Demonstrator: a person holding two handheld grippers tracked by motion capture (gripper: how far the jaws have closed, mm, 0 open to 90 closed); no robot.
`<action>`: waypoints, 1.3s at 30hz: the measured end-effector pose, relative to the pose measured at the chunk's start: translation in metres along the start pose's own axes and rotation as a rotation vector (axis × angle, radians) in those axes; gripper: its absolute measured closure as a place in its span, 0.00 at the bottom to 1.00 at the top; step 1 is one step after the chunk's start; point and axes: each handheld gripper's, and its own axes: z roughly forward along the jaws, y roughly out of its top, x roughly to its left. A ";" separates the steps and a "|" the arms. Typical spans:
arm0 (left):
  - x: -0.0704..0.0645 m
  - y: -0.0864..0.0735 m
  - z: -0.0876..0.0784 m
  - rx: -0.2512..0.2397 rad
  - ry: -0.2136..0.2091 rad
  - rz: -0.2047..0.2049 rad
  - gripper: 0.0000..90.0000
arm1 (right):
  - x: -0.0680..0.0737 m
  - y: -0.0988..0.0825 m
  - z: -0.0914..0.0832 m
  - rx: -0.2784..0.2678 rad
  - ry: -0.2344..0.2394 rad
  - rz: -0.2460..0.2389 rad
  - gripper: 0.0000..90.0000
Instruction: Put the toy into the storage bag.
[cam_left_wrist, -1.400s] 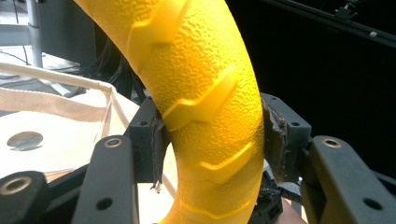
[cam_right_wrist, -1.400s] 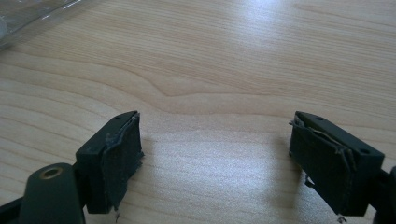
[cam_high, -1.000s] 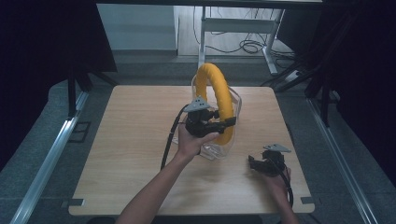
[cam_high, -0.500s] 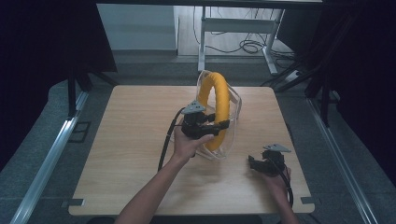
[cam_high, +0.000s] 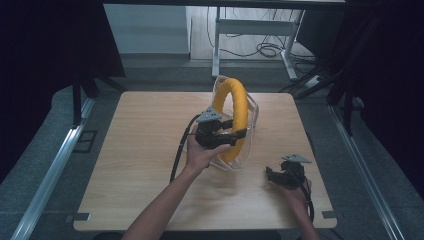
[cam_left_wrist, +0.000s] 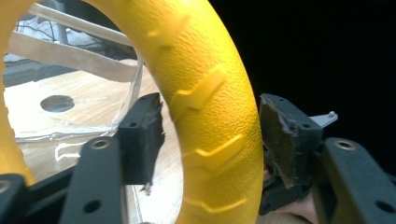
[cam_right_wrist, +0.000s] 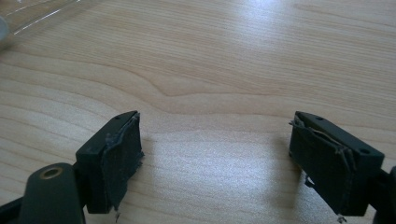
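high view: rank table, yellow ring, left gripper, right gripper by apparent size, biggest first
1. table, by far the largest.
2. yellow ring, standing upright inside a clear plastic package.
3. left gripper and right gripper: they look about alike; the hands hide part of each, so I won't rank them.

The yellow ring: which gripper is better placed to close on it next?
Left. The left gripper already has its fingers on both sides of the yellow ring; the right gripper rests open on the table.

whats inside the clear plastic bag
A yellow ring stands upright in the clear bag, the left gripper straddling it. The ring's base is hidden behind the hand.
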 end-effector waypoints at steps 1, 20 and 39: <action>0.000 0.000 0.000 0.000 0.000 0.000 0.41 | 0.000 0.000 0.000 0.000 0.000 0.000 0.19; 0.020 -0.013 -0.059 -0.029 0.048 0.001 0.36 | 0.000 0.000 0.000 0.000 -0.002 0.004 0.19; 0.031 -0.056 -0.107 0.054 0.066 -0.008 0.34 | 0.000 0.000 0.000 -0.001 -0.003 0.011 0.19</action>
